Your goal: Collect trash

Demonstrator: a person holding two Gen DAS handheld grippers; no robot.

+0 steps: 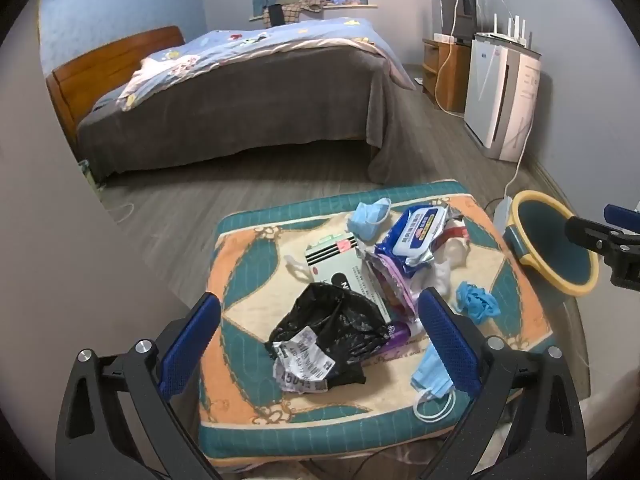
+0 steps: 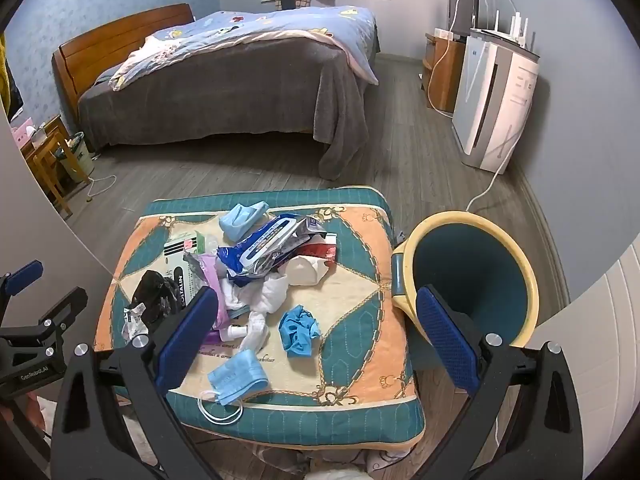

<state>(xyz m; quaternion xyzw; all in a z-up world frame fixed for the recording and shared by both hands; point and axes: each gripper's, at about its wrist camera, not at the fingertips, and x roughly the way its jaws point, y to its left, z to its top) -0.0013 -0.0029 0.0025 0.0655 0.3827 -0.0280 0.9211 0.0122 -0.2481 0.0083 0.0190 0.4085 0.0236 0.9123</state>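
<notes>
Hovering over the pile, nothing picked yet. Left tongs (image 1: 320, 344) spread fully apart and empty, pitched down; black plastic bag (image 1: 332, 332) with a crumpled receipt (image 1: 304, 364) sits right between their fingers. Right tongs (image 2: 316, 340) equally wide and empty, blue glove (image 2: 299, 330) between their fingers, a face mask (image 2: 238, 376) just below-left of it.

Trash all lies on the patterned cushion (image 2: 360, 368); bin (image 2: 476, 276) stands just right of it, behind the right tongs' right finger.

Suggested: take loose outliers first. Right tongs drop on the glove, close on the bunched middle, short swing right to the bin. Left tongs take the bag, pinching a fold so the receipt comes too.

Watch-outs: wipes pack (image 2: 272, 248), boxed carton (image 1: 344, 268) and tissue are stacked ahead of both tongs, overlapping – a grab there may drag neighbours. Mask loops may snag. Cushion is soft, so don't press in. Bed (image 2: 224, 84) and air purifier (image 2: 492, 104) well clear.
</notes>
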